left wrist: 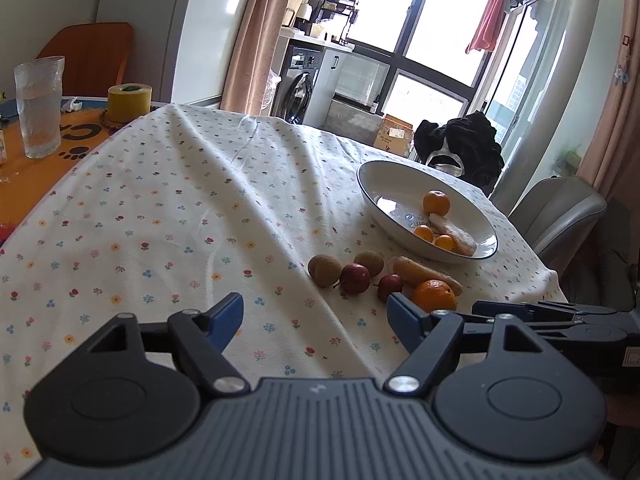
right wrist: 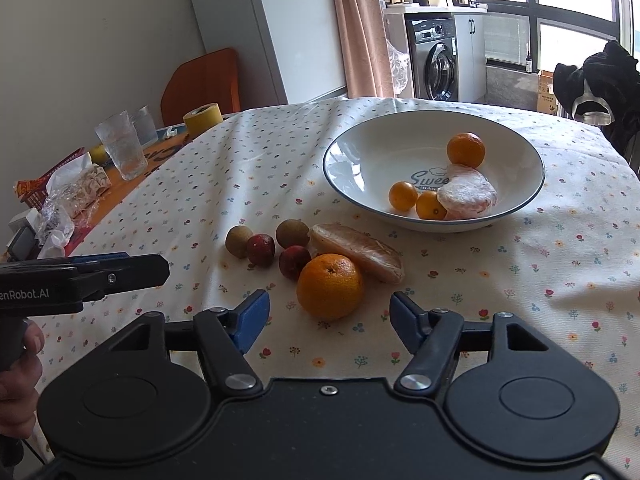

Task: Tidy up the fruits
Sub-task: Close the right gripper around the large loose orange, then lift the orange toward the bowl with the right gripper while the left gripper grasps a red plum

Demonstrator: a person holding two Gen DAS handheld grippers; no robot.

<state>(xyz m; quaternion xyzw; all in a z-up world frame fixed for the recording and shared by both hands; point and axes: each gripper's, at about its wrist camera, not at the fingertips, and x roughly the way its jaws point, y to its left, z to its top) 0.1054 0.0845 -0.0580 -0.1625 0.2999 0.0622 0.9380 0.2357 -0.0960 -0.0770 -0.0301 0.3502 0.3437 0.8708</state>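
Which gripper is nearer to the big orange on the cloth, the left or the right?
Right. The right gripper is open just in front of the big orange, which lies almost between its fingers. The left gripper, also open, is off to the orange's left.

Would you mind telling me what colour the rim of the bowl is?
The bowl is white with a thin dark blue rim line, clearest in the right wrist view.

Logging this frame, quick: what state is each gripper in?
Left gripper: open, holding nothing.
Right gripper: open, empty, orange just ahead of its fingers.
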